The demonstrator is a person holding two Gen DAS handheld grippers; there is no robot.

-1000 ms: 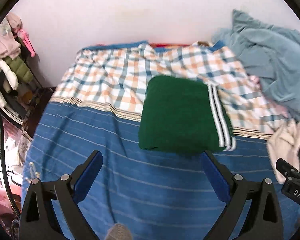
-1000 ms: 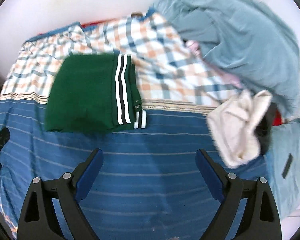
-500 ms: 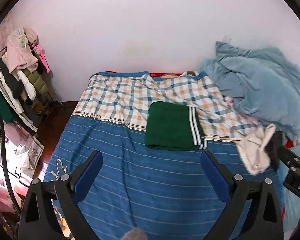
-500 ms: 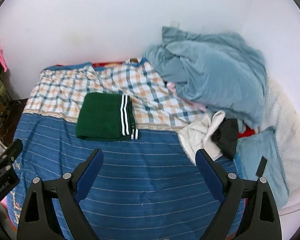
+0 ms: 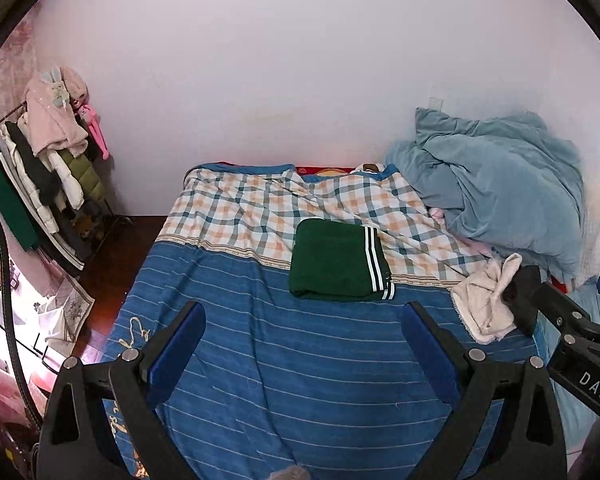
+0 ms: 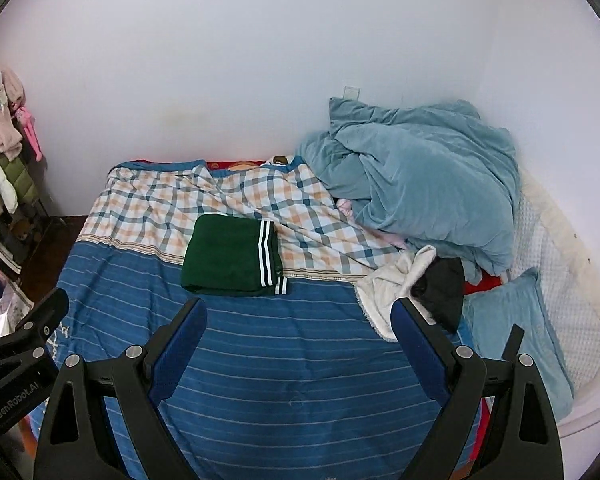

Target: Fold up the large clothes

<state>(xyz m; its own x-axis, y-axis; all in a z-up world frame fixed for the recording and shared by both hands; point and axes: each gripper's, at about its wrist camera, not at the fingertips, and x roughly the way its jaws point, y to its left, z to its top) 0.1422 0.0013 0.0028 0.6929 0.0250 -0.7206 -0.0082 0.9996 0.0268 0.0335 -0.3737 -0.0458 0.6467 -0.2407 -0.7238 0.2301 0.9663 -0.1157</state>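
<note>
A clothes rack (image 5: 40,184) is seen at far left. The left tongs (image 5: 304,328) are held wide apart, gripping nothing. The folded green garment (image 5: 336,266) lies flat mid-bed (image 5: 300,380). The right tongs (image 6: 298,320) are likewise spread and unladen, a blue blanket (image 6: 420,184) heaped beyond.

Both the left gripper (image 5: 302,320) and right gripper (image 6: 298,316) hang above the bed's (image 5: 300,380) near end, jaws spread wide and holding nothing, side by side, pointing toward its far end.
</note>
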